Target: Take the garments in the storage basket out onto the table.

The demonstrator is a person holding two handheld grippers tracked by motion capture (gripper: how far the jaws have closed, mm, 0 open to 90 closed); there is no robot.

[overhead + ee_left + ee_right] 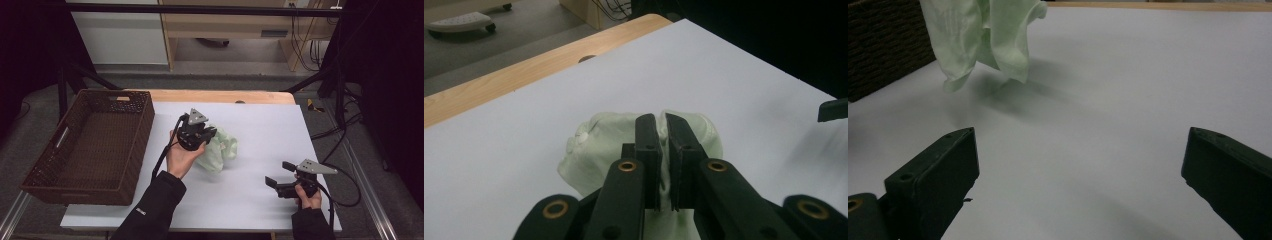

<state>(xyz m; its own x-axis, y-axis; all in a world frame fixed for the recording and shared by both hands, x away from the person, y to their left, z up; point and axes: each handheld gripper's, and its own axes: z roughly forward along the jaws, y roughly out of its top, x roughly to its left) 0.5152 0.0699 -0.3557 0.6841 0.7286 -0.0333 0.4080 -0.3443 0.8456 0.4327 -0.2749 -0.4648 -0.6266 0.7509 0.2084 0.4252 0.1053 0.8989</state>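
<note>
Two grippers are over the table. The left gripper [210, 134] is clenched on a pale green cloth [221, 150]; in the left gripper view the jaws stand almost together with a fold of the cloth [609, 145] pinched between them. In the right gripper view the cloth [980, 35] hangs clear of the surface, its lower corners dangling above a soft shadow on the sheet. It sits near the middle of the table, a little left of centre.

The right gripper [278, 181] rests low at the near right, well apart from the cloth, with its jaws spread wide and nothing between them.

A white sheet [260, 130] covers most of the table [220, 96], leaving a strip of bare wood along the far edge. A brown wicker basket [142, 125] stands at the left end, just beside the sheet's edge, and in the right gripper view the basket [883, 45] appears just behind the cloth. Between the cloth and the basket the sheet lies bare. Cables [310, 50] and a wooden cabinet [225, 25] occupy the floor beyond the table.
</note>
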